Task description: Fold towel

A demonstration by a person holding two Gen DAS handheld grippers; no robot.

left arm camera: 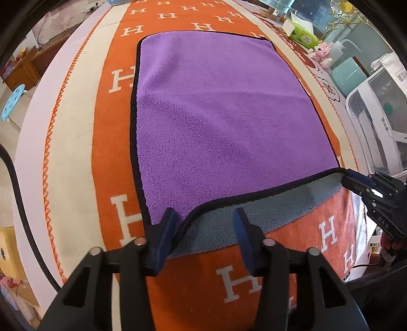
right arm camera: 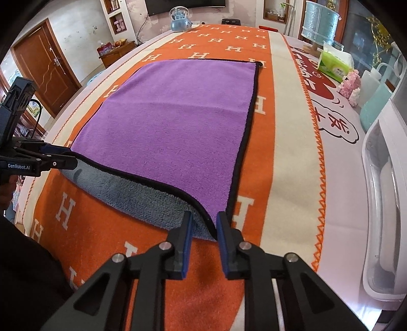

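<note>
A purple towel point(left arm camera: 218, 114) with black trim and a grey underside lies spread on an orange H-patterned table cloth point(left arm camera: 114, 142); it also shows in the right wrist view point(right arm camera: 173, 127). Its near edge is lifted off the cloth, showing the grey side. My left gripper point(left arm camera: 206, 224) has its jaws apart around the near-left corner, and in the right wrist view point(right arm camera: 71, 159) it looks closed on that corner. My right gripper point(right arm camera: 203, 226) has its jaws narrowly apart with the near-right corner between them; in the left wrist view point(left arm camera: 356, 182) it grips that corner.
Along the right side of the table stand a green tissue pack point(right arm camera: 335, 63), a pink toy point(right arm camera: 352, 84), teal and white bottles point(right arm camera: 376, 101) and a white plastic bin point(right arm camera: 386, 203). A snow globe point(right arm camera: 179, 17) stands at the far end.
</note>
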